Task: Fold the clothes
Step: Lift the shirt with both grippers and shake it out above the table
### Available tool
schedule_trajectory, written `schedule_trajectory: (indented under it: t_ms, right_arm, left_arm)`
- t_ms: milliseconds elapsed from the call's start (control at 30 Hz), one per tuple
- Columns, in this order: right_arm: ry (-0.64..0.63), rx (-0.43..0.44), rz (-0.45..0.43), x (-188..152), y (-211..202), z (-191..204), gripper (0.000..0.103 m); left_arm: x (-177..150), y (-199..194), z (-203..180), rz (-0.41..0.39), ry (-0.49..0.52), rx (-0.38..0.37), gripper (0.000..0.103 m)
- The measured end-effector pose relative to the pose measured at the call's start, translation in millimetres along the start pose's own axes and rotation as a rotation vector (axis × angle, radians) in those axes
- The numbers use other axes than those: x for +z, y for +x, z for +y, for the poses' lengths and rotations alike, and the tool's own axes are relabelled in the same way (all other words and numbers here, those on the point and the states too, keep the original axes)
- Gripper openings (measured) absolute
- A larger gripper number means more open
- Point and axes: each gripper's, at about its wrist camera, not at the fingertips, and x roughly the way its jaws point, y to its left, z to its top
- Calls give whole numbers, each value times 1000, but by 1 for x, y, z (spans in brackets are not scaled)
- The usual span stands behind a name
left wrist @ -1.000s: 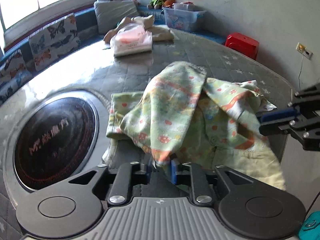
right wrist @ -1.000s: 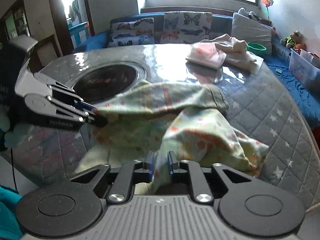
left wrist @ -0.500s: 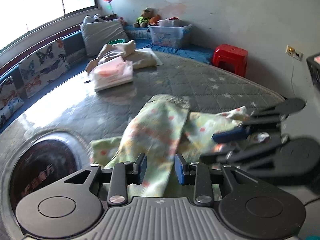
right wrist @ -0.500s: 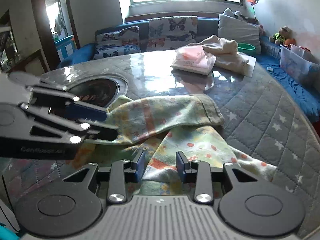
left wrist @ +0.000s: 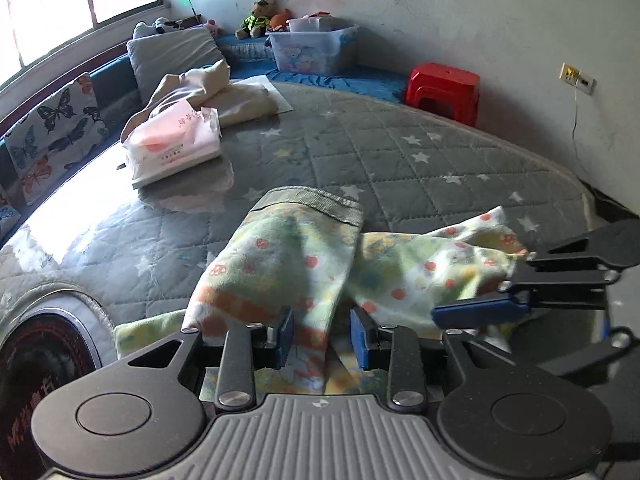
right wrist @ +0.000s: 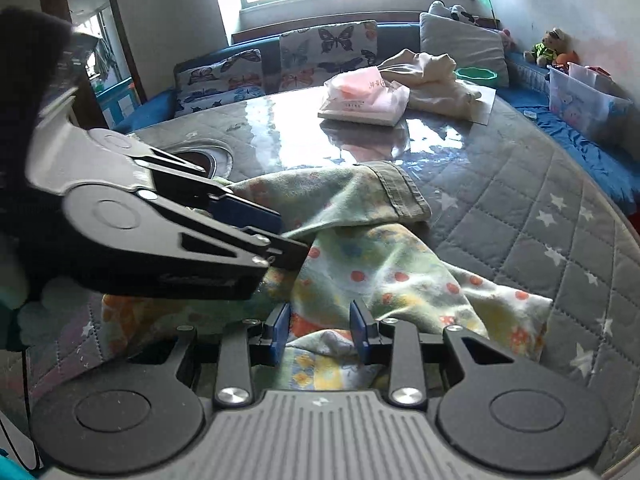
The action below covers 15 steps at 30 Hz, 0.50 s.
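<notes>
My left gripper (left wrist: 320, 336) and right gripper (right wrist: 319, 330) both stand with jaws apart, gripping nothing, over the garment (left wrist: 292, 256) heaped at the near edge of the desk (left wrist: 400, 160). A careless regrasp could pinch several layers, or drag it off.

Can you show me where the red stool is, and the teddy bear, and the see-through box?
red stool (left wrist: 443, 90), left wrist view, on its front side.
teddy bear (right wrist: 546, 49), right wrist view, on its body.
see-through box (left wrist: 316, 50), left wrist view, on its front wall.
</notes>
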Motion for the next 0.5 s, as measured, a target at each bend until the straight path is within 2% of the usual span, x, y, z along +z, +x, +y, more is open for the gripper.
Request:
schedule_trajectory:
  t_ms: [67, 133, 500]
  right_arm:
    - [0, 2, -1, 0, 0, -1, 31]
    - [4, 1, 0, 0, 1, -2, 31]
    - [-13, -24, -19, 8, 0, 4, 32]
  left_arm:
    - [0, 3, 5, 1, -20, -14, 15]
    - [0, -2, 10, -11, -32, -9, 6]
    - [-11, -48, 57, -101, -163, 79, 2]
